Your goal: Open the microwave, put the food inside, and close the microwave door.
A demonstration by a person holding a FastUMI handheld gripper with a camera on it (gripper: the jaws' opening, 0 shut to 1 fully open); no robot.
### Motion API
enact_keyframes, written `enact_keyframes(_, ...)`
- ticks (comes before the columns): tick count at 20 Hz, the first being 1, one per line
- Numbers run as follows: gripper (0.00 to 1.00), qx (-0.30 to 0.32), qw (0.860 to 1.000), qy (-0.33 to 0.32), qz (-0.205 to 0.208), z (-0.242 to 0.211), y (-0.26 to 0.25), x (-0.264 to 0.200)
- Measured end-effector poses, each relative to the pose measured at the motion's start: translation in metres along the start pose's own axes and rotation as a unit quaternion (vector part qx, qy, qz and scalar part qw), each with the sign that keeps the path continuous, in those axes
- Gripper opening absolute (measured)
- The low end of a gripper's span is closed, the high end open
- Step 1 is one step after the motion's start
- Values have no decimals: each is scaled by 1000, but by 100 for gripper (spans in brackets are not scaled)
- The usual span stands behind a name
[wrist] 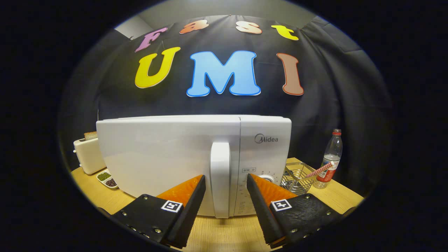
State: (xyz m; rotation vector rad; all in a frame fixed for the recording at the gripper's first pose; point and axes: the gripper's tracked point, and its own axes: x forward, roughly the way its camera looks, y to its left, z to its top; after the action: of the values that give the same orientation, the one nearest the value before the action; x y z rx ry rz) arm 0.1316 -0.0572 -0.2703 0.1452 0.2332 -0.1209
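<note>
White microwave (168,154) sits on the wooden surface (224,234), door shut, front face toward the gripper (225,182). Its handle (220,178) is a vertical bar at the door's right edge, next to the control panel (259,175); long axis runs straight up-down.

Gripper is spread apart, holding nothing. Fingers straddle the handle: one on the door side, one on the panel side, handle centred in the gap between them. Tips look just short of the bar or level w/ it; can't tell for sure whether they reach past it. No contact seen on either side.

Judgement: step in hand is the open-door grasp, task barely started. Key relation = handle dead ahead, between the fingers, its axis crossing the closing direction, so a clamp should catch it square. Hinge prob. on the door's left, so the pull would swing out & leftward in an arc.

Food item: can't pick it out w/ certainty. Toaster (87,154) w/ bread (91,135) stands left of the microwave, small dish (107,179) w/ two fillings in front of it. Wire basket (297,176) & water bottle (330,159) to the right.
</note>
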Motion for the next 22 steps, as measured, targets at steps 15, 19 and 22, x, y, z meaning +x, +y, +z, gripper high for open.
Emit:
enact_keyframes(15,14,2,1000,0,23,-6,9,-3)
enact_keyframes(19,15,14,999,0,34,-7,12,-8)
enact_keyframes(22,11,27,999,1,35,-5,10,-7)
